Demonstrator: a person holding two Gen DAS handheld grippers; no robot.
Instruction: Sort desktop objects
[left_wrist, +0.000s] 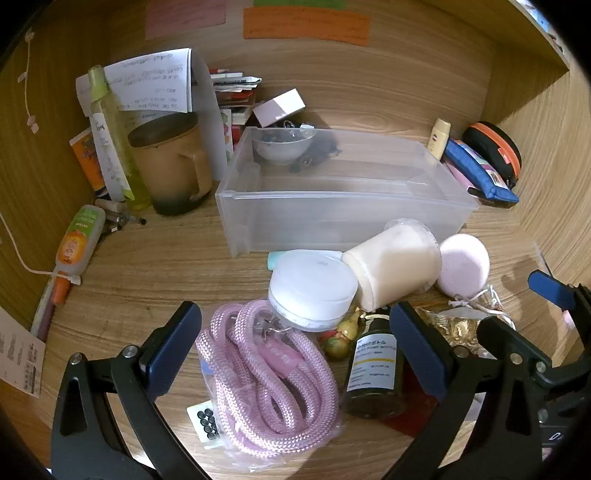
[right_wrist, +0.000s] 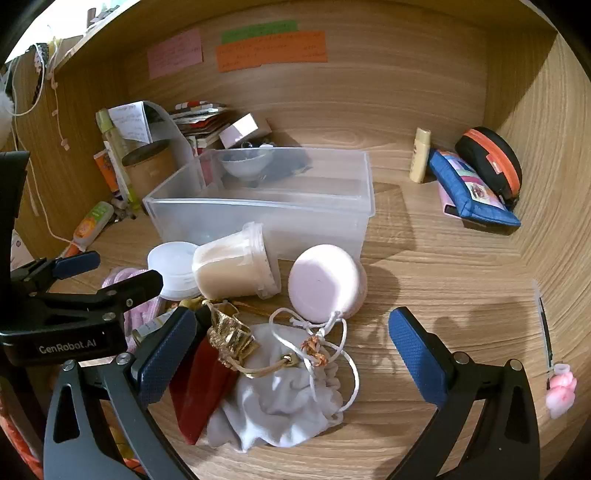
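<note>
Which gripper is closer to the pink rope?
Left. The left gripper hangs open right over the pink rope. The right gripper is off to the side, open above the white pouch.

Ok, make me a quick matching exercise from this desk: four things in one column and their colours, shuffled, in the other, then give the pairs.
Things:
1. coiled rope
2. storage bin
3. zip pouch
4. pump bottle

Colours:
A. blue
B. dark brown, white label
C. pink
D. clear

Pairs: 1-C, 2-D, 3-A, 4-B
</note>
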